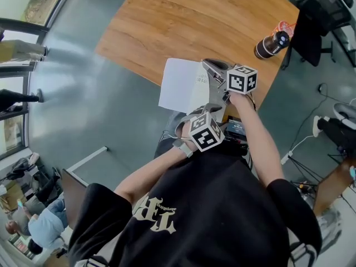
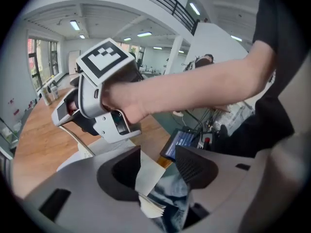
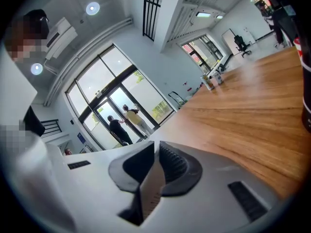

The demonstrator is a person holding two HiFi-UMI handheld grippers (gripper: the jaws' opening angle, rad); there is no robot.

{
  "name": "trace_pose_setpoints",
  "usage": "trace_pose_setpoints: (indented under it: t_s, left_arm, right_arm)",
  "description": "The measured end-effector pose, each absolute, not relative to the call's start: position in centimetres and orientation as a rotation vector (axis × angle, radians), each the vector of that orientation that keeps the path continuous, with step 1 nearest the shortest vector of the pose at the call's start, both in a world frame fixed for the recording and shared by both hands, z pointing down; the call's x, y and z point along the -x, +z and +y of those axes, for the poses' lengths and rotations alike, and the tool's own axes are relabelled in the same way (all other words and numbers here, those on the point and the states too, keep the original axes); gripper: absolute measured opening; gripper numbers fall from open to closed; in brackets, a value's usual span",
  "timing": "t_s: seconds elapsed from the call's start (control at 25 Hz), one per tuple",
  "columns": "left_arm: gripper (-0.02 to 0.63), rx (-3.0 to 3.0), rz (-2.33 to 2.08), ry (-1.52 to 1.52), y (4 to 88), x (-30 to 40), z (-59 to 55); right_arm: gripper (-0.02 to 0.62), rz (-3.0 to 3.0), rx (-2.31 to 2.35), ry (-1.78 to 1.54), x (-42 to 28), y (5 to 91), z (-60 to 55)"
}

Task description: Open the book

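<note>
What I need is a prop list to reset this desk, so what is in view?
table: one, brown wood, ahead of the person.
book: one, white, over the table's near edge.
bottle: one, dark, near the table's right edge.
chair: one, black, past the table's right corner.
screen: one, black and blue, below the book.
bystanders: at least two, lower left of the head view.
left tongs: one, grey, jaws apart around the book's corner.
right tongs: one, grey, closed on the book.
</note>
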State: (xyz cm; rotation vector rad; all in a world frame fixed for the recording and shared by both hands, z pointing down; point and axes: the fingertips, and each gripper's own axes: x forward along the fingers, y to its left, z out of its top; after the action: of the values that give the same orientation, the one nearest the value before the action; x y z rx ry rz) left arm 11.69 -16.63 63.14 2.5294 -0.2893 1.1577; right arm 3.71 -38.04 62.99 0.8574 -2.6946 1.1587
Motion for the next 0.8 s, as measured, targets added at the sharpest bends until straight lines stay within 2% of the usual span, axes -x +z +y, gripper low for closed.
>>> trace_pose_setpoints:
  t_s: [0.24, 0.56, 0.8]
  left_arm:
    - [0.229, -2.502, -0.341, 1.461, 66.0, -8.5, -17.5]
    - [0.229, -2.381, -0.491, 1.482, 67.5, -4.5, -20.3]
    - [0.229, -2.331, -0.538, 1.461, 68.1, -2.7, -21.3]
  right_arm:
    - [0.023, -2.702, -0.854, 1.127, -2.8, 62.6, -38.8]
    - [0.026, -2.737, -0.923, 1.123, -4.7, 61.5, -40.1]
    - [0.026, -2.737, -0.926, 1.280, -5.6, 63.1, -39.9]
